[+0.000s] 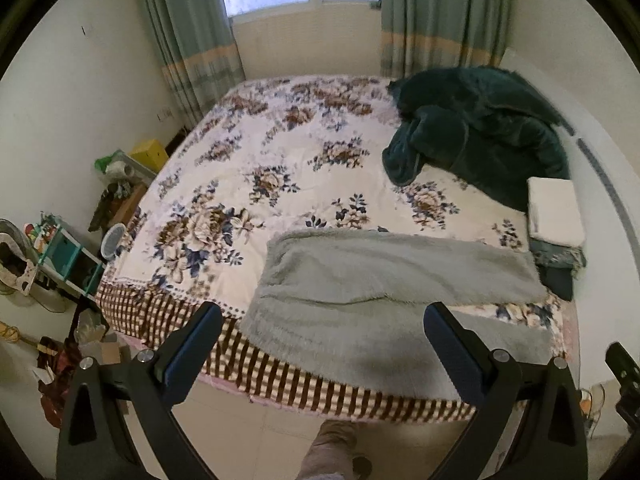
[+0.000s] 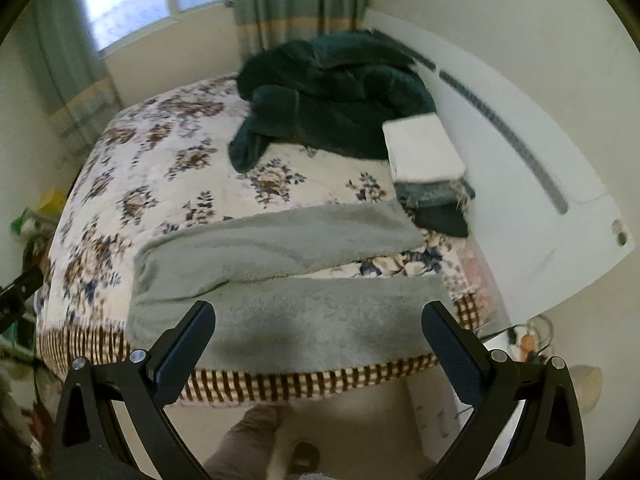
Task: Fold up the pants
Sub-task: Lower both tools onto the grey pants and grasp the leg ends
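Fingers of both grippers spread, empty, above grey pants whose near edge they hide.

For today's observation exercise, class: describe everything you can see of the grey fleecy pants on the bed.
The grey pants look like thick, fuzzy fleece. They lie flat at the near edge of the floral bedspread, the two legs side by side and running crosswise, the nearer one drooping slightly over the checked border. Nothing rests on them. Both open grippers hover just short of them, not touching.

My grey-green fleece pants lie on a floral white bedspread with brown-checked border, beside a dark green blanket.
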Motion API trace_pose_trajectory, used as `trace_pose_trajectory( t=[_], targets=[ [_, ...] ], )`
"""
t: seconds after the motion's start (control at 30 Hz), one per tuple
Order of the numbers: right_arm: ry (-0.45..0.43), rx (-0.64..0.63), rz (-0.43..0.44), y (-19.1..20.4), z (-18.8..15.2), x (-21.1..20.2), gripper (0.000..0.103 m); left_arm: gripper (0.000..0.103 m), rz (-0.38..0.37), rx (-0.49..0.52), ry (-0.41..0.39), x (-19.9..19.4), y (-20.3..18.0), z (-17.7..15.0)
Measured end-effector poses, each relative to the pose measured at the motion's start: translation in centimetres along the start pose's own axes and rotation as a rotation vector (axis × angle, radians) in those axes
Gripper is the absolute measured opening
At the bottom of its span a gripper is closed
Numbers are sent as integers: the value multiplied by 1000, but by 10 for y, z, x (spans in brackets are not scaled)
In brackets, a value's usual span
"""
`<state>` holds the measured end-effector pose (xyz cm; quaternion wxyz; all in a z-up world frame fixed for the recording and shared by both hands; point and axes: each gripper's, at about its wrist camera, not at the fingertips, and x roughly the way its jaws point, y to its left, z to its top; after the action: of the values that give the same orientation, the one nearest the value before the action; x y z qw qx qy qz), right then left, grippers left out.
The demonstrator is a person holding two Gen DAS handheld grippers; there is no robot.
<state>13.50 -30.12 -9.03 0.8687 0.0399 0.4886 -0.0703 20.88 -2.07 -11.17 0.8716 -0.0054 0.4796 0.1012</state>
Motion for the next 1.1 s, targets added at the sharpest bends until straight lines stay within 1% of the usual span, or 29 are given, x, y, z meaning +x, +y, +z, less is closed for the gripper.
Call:
trace_pose_trajectory(
  t=[0.07, 0.13, 0.17, 0.2, 0.27, 0.37, 0.47, 0.53, 0.57, 0.6, 0.7, 0.73, 0.8, 0.87, 0.9, 0.93, 0.97, 1.03, 1.07, 1.1],
  targets=[
    [48, 48, -17, 1, 26, 50, 103, 103, -4, -12, 51, 39, -2, 18],
    [103, 97, -23, -2, 50, 103, 103, 103, -17, -36, 118, 89, -5, 39],
    [133, 123, -28, -4, 64, 133, 103, 103, -15, -53, 157, 121, -6, 52],
    [166, 151, -32, -5, 75, 162, 103, 103, -12, -66, 184, 144, -6, 61],
    [228, 210, -41, -6, 98, 225, 103, 103, 0, -97, 236, 192, -5, 75],
    [286, 280, -80, -3, 128, 313, 103, 103, -1, -165, 340, 275, 3, 92],
    [301, 341, -131, -4, 153, 396, 103, 103, 4, -241, 448, 364, 4, 99],
    [309, 381, -162, -8, 167, 455, 103, 103, 8, -281, 499, 410, 5, 102],
    [318, 394, -180, -9, 170, 480, 103, 103, 2, -317, 533, 438, 4, 99],
    [335, 415, -197, -13, 175, 515, 103, 103, -1, -339, 566, 460, 1, 100],
    [387, 475, -236, -24, 173, 583, 103, 103, -24, -450, 666, 530, -6, 92],
    [408, 499, -250, -30, 173, 608, 103, 102, -19, -484, 700, 550, -8, 89],
    [438, 537, -267, -42, 169, 644, 103, 100, -31, -556, 747, 583, -9, 86],
    [462, 570, -294, -52, 166, 683, 103, 100, -12, -633, 790, 605, -6, 77],
    [475, 584, -300, -56, 163, 693, 103, 99, -6, -664, 806, 612, -5, 73],
    [498, 611, -301, -60, 161, 713, 103, 94, 12, -685, 820, 618, -4, 70],
    [514, 625, -302, -63, 159, 721, 103, 90, 30, -702, 832, 622, -3, 66],
    [548, 674, -292, -69, 153, 747, 103, 87, 50, -707, 831, 624, -6, 61],
    [557, 683, -290, -70, 151, 754, 102, 82, 49, -699, 818, 621, -8, 60],
    [563, 693, -284, -72, 149, 761, 95, 76, 45, -683, 790, 614, -10, 61]
  ],
)
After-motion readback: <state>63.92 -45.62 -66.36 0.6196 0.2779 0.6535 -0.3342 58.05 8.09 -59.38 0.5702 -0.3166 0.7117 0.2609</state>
